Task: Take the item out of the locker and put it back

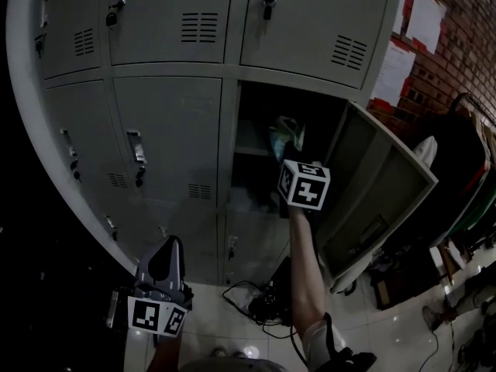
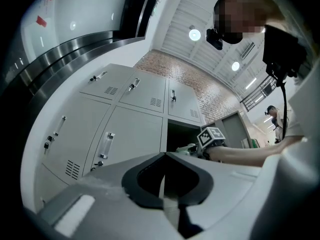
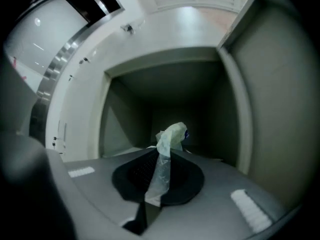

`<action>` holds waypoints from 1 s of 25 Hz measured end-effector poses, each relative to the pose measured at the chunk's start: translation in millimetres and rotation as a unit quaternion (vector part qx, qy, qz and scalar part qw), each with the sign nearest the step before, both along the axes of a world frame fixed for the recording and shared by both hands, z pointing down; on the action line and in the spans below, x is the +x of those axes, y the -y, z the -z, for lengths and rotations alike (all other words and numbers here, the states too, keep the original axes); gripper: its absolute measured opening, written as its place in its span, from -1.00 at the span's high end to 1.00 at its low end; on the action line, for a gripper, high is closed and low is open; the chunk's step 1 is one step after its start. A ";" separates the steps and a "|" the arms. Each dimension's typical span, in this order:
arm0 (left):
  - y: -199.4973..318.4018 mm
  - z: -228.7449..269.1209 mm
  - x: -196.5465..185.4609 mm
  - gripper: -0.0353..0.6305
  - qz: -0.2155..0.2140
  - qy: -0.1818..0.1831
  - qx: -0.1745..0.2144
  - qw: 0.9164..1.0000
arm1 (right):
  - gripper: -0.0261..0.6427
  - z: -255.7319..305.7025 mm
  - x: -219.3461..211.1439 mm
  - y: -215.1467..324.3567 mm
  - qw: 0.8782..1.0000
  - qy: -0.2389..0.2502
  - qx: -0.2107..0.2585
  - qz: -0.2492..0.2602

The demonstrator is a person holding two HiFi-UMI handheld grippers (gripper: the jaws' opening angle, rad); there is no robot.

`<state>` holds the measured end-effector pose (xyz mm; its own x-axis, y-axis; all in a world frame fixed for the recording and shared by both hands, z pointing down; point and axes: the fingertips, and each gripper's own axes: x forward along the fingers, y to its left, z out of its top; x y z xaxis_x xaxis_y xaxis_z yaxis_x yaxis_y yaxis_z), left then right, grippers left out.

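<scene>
My right gripper (image 3: pixel 160 154) pinches the plastic bag (image 3: pixel 172 134) tight so it cannot slip at the locker (image 3: pixel 125 119) mouth; my left gripper (image 2: pixel 165 156) rests closed, empty.

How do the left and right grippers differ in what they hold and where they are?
The right gripper is shut on a pale plastic bag, while the left gripper is shut on nothing. The right gripper reaches out to the open locker compartment, while the left gripper is held low, back from the closed locker doors. Both have their jaws together.
</scene>
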<state>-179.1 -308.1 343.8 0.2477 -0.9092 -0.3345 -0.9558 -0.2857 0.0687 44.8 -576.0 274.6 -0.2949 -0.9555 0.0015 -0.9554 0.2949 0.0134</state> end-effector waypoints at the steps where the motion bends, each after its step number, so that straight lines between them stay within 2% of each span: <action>1: -0.6 0.9 2.6 0.88 -0.003 0.000 0.001 1.000 | 0.91 -1.2 2.7 -14.1 1.000 0.007 0.008 0.002; 4: -3.5 3.8 12.2 0.88 -0.015 0.005 0.004 1.000 | 0.91 -7.3 3.9 -59.2 0.999 0.021 0.022 0.019; 9: -14.1 12.3 30.9 0.88 -0.035 0.015 0.017 0.999 | 0.91 -20.2 5.4 -138.7 0.998 0.003 0.049 0.034; 12: -25.9 15.6 39.6 0.88 -0.039 0.030 0.021 0.999 | 0.91 -31.2 1.4 -188.4 0.997 0.015 0.051 0.058; 16: -41.4 21.3 53.0 0.88 -0.044 0.051 0.029 0.997 | 0.91 -29.7 1.0 -247.1 0.995 0.026 0.074 0.063; 21: -54.9 23.2 60.7 0.88 -0.050 0.049 0.033 0.997 | 0.91 -23.8 0.9 -302.6 0.993 0.026 0.096 0.064; 25: -62.3 24.0 63.3 0.88 -0.053 0.044 0.035 0.997 | 0.90 -21.2 -0.9 -326.5 0.992 0.034 0.101 0.064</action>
